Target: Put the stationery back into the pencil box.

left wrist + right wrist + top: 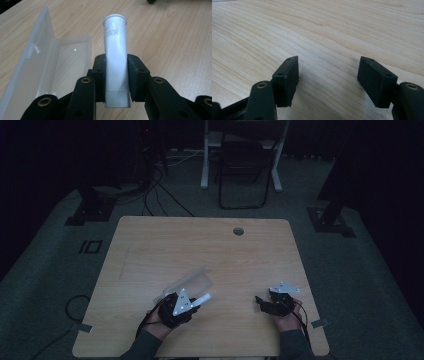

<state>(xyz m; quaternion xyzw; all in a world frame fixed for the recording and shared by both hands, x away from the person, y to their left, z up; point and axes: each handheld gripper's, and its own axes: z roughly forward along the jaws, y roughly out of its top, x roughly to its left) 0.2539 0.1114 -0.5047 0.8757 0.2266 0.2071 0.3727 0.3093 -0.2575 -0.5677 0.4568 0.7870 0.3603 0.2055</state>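
Observation:
A white tube (pixel 115 55) with faint printing near its far end sits clamped between the pads of my left gripper (pixel 116 75), which is shut on it just above the wood. In the high view the left gripper (pixel 197 301) holds the tube (pixel 202 298) pointing right, near the table's front left. A clear plastic case (pixel 47 65) lies open beside the tube, lid tipped back; from above the case (pixel 187 284) sits just beyond the left gripper. My right gripper (pixel 328 72) stands open over bare wood with nothing between its pads; in the high view the right gripper (pixel 260 301) is at the front right.
The wooden table (pixel 200 245) has a round cable hole (pixel 238 231) near its far edge. A folding chair (pixel 243 175) and a white frame stand on the floor beyond the table. Cables trail on the dark floor at left.

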